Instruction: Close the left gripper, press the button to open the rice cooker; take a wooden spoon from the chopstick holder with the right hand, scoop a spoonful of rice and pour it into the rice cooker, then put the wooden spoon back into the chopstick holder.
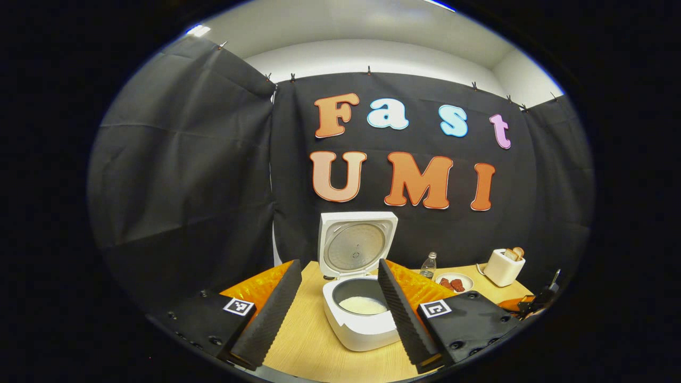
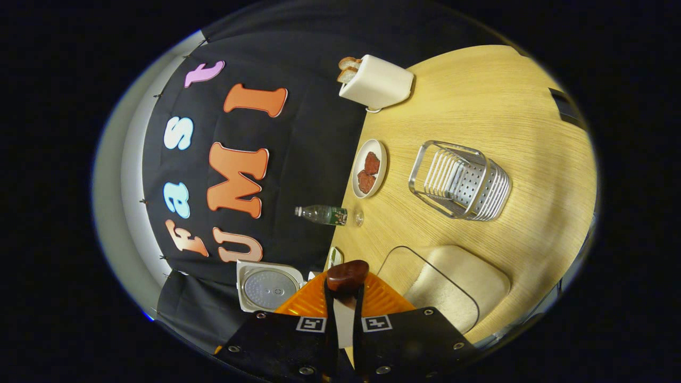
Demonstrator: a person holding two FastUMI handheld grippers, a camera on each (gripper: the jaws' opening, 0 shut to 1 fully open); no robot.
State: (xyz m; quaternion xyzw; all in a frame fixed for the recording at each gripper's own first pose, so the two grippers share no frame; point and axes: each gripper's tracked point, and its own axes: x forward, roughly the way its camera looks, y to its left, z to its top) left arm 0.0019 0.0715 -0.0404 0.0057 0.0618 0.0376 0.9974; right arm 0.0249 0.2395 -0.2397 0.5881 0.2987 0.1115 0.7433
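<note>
Right gripper view puts our right gripper (image 2: 345,298) clenched on the spoon (image 2: 347,276), both fingers pinching its handle, the dark bowl end poking out past the tips. The view is rolled on its side, so the spoon may well be tipped too; we cannot tell whether any rice sits in it. The holder (image 2: 462,181) stands empty on the table (image 2: 532,106), well apart from the spoon, and the rice tray (image 2: 452,287) lies between the two, nearer the gripper.

In the left gripper view our left gripper (image 1: 334,276) is released, fingers spread wide, with the cooker (image 1: 362,319) between them. Its lid (image 1: 357,244) stands upright and rice lies in the pot.

We judge the risks so: the narrow pinch could let the handle twist, or a tilted spoon could spill grains onto the table short of the cooker. On the return, the spoon could catch the holder's rim and tip it.

The table is pale wood, smooth, so loose grains would scatter. Beyond the holder stand a plate (image 2: 369,169), a bottle (image 2: 322,215) and a toaster (image 2: 379,82), against the black cloth wall (image 1: 186,175).
</note>
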